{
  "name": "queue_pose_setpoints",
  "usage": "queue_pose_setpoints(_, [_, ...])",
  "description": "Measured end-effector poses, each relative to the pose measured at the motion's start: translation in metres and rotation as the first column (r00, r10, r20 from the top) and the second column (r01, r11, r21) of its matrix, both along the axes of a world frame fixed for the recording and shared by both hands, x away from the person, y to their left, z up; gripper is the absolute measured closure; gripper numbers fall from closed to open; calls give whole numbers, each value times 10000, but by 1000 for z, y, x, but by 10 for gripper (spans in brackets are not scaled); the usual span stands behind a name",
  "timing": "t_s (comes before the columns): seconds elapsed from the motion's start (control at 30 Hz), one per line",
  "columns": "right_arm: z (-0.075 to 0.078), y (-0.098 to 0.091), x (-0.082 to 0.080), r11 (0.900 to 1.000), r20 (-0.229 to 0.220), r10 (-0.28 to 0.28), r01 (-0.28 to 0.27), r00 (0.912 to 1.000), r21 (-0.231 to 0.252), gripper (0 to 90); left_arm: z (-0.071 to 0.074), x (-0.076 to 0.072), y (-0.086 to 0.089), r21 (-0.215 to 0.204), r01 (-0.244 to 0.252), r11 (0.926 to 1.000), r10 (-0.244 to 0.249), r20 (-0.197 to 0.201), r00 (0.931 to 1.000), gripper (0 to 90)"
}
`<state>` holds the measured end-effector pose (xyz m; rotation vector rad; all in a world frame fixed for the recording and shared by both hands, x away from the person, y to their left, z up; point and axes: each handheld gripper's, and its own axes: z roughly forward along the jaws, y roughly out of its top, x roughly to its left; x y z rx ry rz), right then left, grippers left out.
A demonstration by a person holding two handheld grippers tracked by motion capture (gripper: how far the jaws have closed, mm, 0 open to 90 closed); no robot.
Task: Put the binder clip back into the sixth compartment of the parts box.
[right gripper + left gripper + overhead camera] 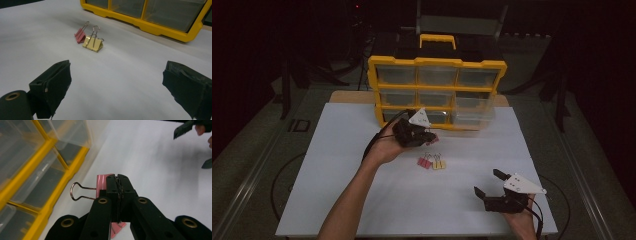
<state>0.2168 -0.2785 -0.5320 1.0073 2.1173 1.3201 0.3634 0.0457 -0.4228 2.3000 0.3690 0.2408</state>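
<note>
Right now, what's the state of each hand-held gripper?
Left hand-held gripper: closed on a pink binder clip, held above the white table.
Right hand-held gripper: open, holding nothing.

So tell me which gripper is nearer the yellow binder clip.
Left. The left gripper hangs just above and behind the yellow binder clip; the right gripper sits farther off, toward the table's near right.

Yellow drawer organizer at far edge of white table; clear drawers.
</note>
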Motion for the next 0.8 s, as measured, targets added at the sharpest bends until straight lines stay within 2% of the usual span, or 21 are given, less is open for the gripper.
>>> queue_pose_setpoints(0.17, [0,0,0,10000,6,0,0,10000,18,76,14,8,-1,-152,-16,9999,17,71,10000,897])
queue_pose_setpoints(0.33, [0,0,0,10000,1,-2,2,10000,-2,76,27,14,-1,-518,-120,9986,127,125,9998,897])
queue_pose_setpoints(0.57, [0,0,0,10000,-9,-12,12,10000,21,76,44,16,-9,-335,14,9994,2,479,9989,897])
queue_pose_setpoints(0.67, [0,1,0,10000,-10,1,-1,10000,26,76,51,21,-14,-380,67,9993,-50,445,9990,897])
queue_pose_setpoints(0.73, [0,0,0,10000,-23,-12,12,10000,7,76,55,25,-19,-221,84,9997,-74,470,9989,897])
queue_pose_setpoints(0.8, [0,0,0,10000,-36,-29,29,10000,-6,76,58,28,-22,-292,66,9996,-52,462,9989,897])
